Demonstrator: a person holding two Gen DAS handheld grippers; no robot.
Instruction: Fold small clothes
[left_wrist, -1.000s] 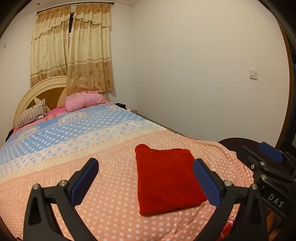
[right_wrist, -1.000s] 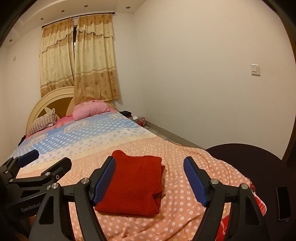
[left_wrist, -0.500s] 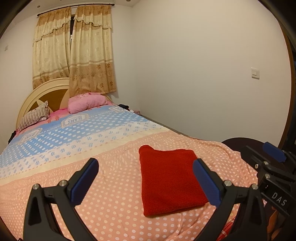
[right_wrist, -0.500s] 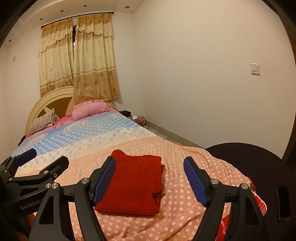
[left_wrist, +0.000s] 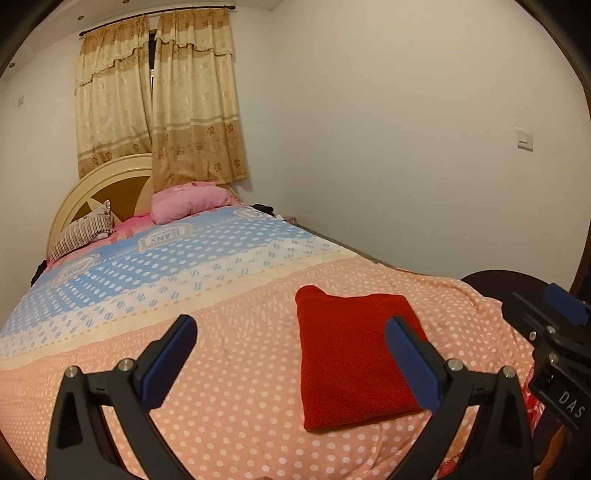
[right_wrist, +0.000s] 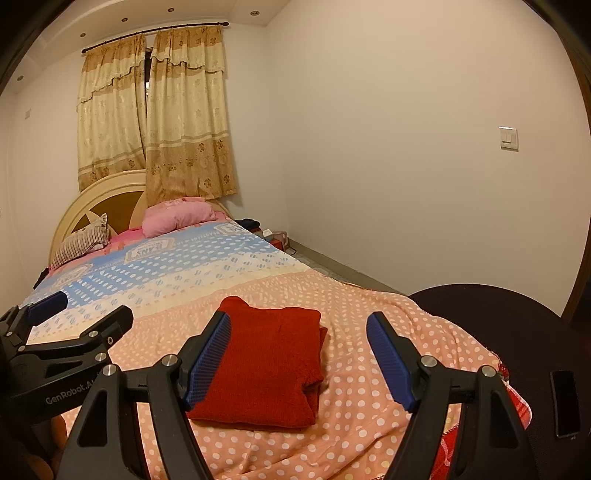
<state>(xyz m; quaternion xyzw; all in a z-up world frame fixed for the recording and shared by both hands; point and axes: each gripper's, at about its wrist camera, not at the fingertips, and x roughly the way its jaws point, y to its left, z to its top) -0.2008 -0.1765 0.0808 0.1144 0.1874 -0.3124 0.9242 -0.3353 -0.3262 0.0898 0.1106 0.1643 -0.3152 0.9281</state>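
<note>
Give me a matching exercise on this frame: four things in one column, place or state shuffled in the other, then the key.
1. red folded garment
2. pink pillow
3. black phone
4. left gripper

a. on the dark round table at right
b. at the headboard
c. open, empty
d. on the peach dotted end of the bedspread

Pairs: 1-d, 2-b, 3-a, 4-c

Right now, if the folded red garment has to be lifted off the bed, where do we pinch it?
Probably the right edge of the red garment, coming in low from the right with the open right gripper. The stacked layers show open there, so one pinch could catch them all; the left side looks like a rounded fold.
</note>
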